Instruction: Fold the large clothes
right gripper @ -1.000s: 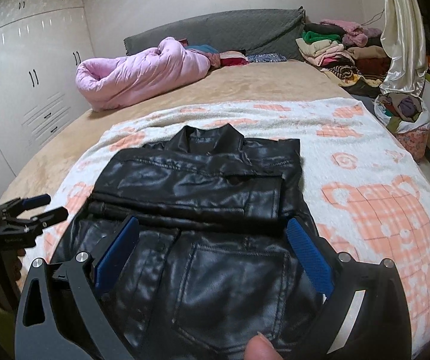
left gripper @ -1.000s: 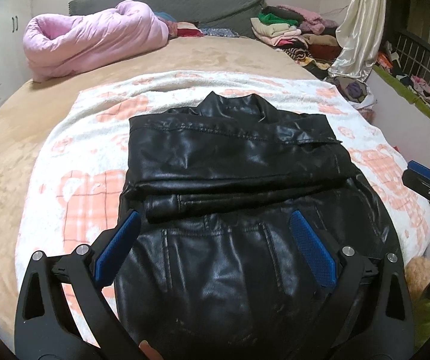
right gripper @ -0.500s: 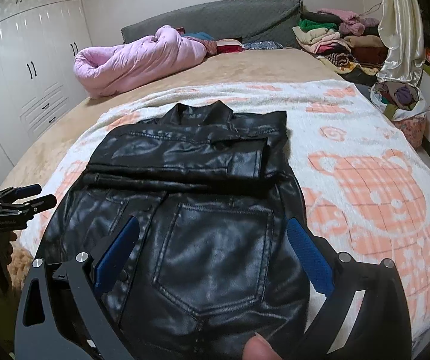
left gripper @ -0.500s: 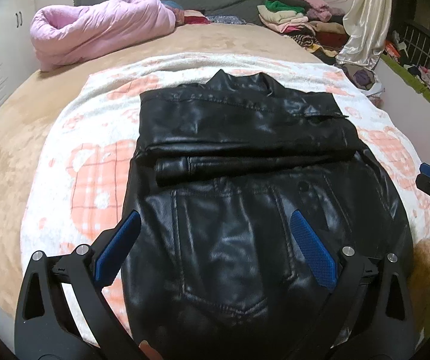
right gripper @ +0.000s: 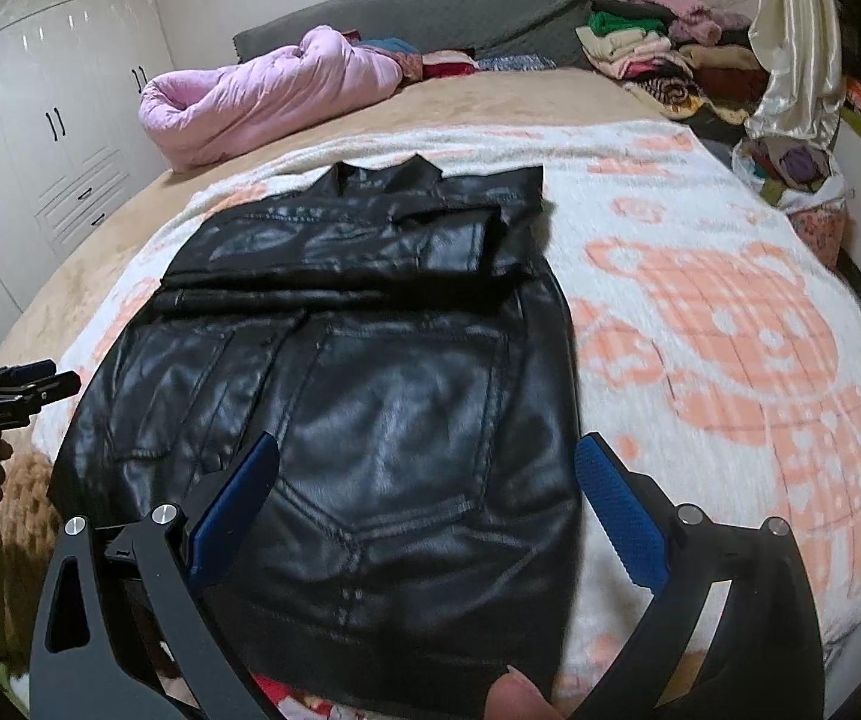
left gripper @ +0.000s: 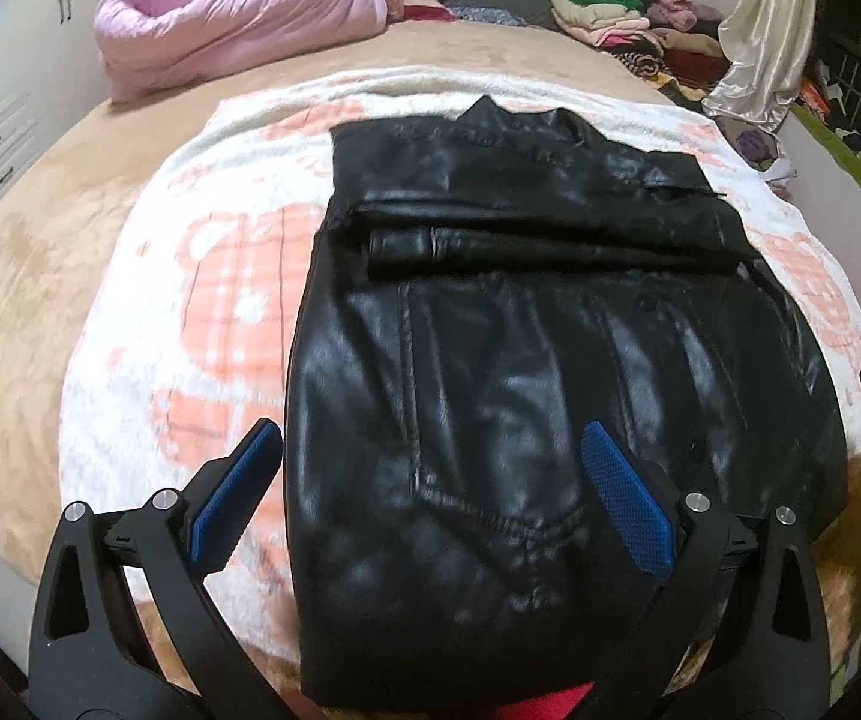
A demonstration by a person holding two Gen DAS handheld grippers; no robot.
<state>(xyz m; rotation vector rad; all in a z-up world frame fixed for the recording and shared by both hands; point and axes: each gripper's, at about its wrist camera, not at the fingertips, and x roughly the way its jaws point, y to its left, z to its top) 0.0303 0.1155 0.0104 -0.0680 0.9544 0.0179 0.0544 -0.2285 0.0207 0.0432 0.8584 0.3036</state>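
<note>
While both tools hang spread open and empty over the near edge of the bed (right gripper: 490,102), the black leather jacket (left gripper: 538,372) lies flat on the white-and-orange blanket (right gripper: 718,324), sleeves folded across its upper half. Left tool (left gripper: 430,504) and right tool (right gripper: 427,510) grip nothing.

The black jacket (left gripper: 490,396) at centre frame looks like glossy, smooth leather with stitched seams. Under it lies a fluffy, matt blanket (left gripper: 148,360). At upper left, the pink quilt (left gripper: 238,18) is puffy, faintly sheened cloth. The finger pads (left gripper: 625,498) are blue, finely textured.
</note>
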